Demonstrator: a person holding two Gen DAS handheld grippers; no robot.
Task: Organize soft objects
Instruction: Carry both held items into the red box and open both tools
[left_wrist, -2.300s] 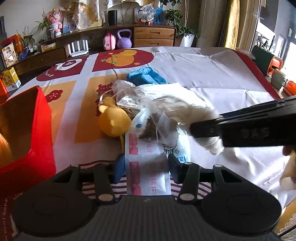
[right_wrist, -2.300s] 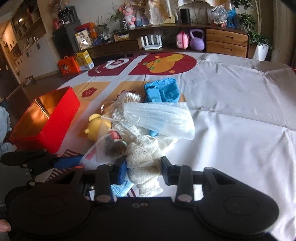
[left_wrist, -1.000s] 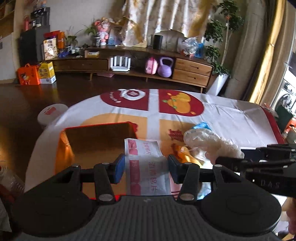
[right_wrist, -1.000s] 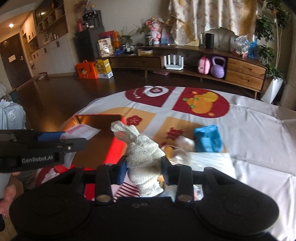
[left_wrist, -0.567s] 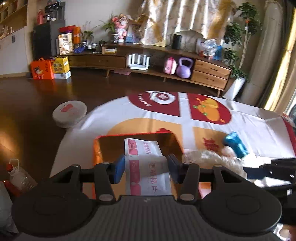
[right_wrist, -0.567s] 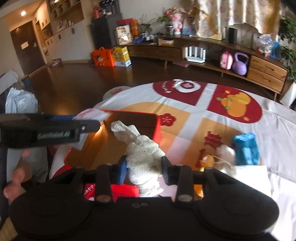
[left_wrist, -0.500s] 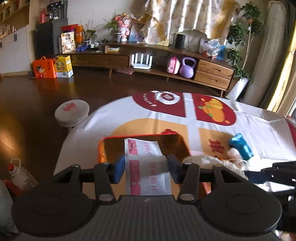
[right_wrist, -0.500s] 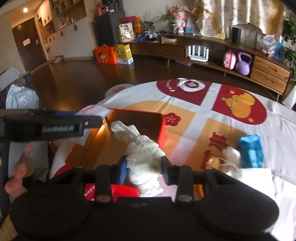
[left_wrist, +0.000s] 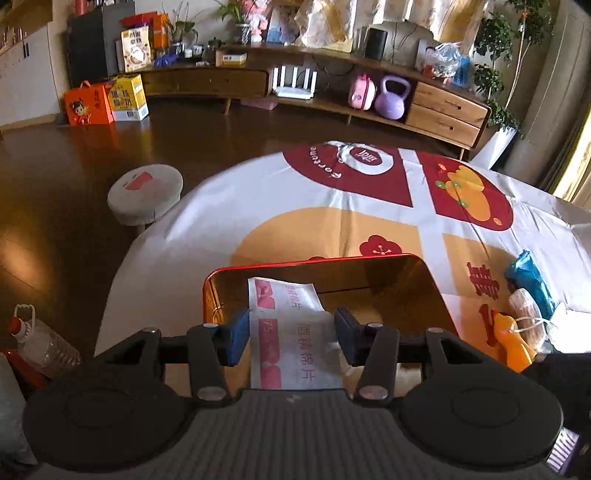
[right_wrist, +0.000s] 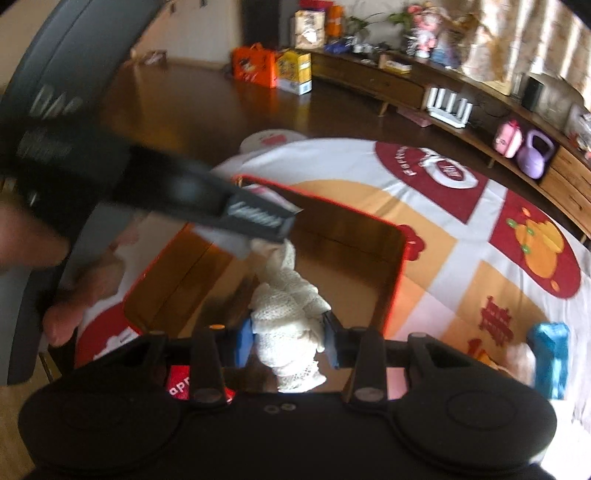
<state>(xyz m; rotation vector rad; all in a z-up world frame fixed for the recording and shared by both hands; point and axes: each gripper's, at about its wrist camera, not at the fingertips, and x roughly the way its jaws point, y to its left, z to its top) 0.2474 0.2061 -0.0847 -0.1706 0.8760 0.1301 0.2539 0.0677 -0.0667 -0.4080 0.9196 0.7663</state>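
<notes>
My left gripper (left_wrist: 291, 339) is shut on a white packet with red print (left_wrist: 291, 332), held over the open red box (left_wrist: 332, 260) with a golden inside. My right gripper (right_wrist: 288, 341) is shut on a cream knitted cloth (right_wrist: 291, 317), which hangs above the same red box (right_wrist: 397, 266). In the right wrist view the left gripper's black finger (right_wrist: 207, 201) crosses above the box from the left, its packet mostly hidden behind it. A hand (right_wrist: 29, 236) grips that tool at the left edge.
The box stands near the edge of a round table with a white, red and orange cloth (left_wrist: 369, 221). More soft items lie to the right: a blue pack (left_wrist: 528, 277), a yellow toy (left_wrist: 511, 347) and a clear bag (left_wrist: 524, 314). A low stool (left_wrist: 146, 194) stands on the dark floor.
Both grippers have moved left and down toward the red box with their loads still held. The box now fills the view under them, and the left gripper's finger crosses close in the right wrist view.
</notes>
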